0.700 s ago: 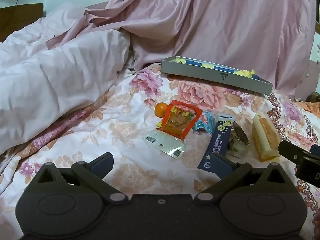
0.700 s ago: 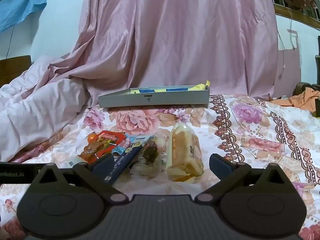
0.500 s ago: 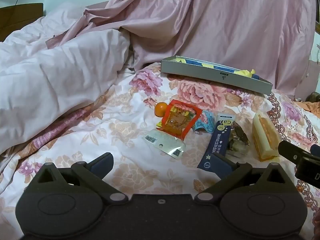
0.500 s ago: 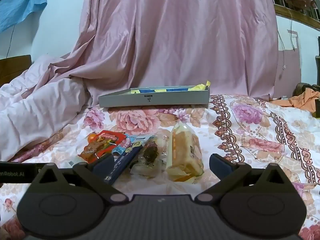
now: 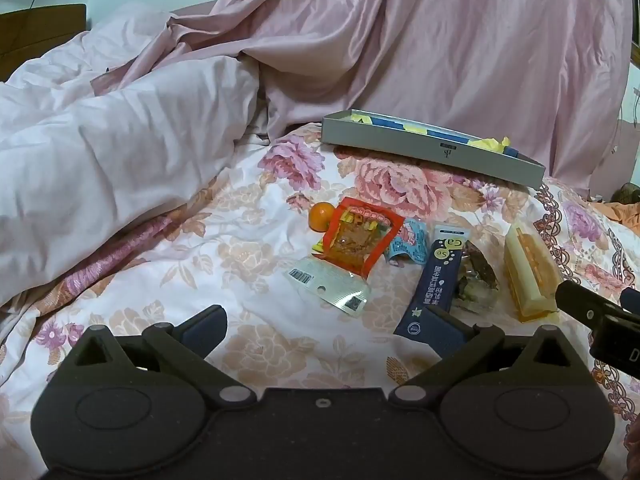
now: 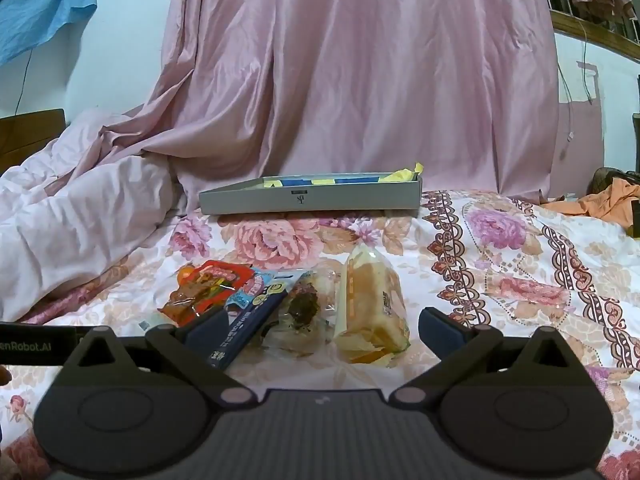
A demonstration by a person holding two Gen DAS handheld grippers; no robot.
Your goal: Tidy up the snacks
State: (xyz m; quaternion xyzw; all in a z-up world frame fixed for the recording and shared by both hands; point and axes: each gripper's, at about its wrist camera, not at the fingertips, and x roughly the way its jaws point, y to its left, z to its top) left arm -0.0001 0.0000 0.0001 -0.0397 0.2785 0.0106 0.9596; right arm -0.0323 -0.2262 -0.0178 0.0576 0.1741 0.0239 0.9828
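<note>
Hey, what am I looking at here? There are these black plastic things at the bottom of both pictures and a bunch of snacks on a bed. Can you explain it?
Those black shapes are two hand-held claws, one in each of a person's hands. Each carries a camera looking forward along its two fingers, so you get one picture per hand.

In the left-hand picture, the left claw is open and holds nothing. In the right-hand picture, the right claw is open and empty too.

On the flowered bedspread lie the snacks: a small orange, a red packet, a dark blue packet, a clear-wrapped snack and a wrapped bread. Behind them sits a shallow grey box, in front of a pink curtain.
</note>
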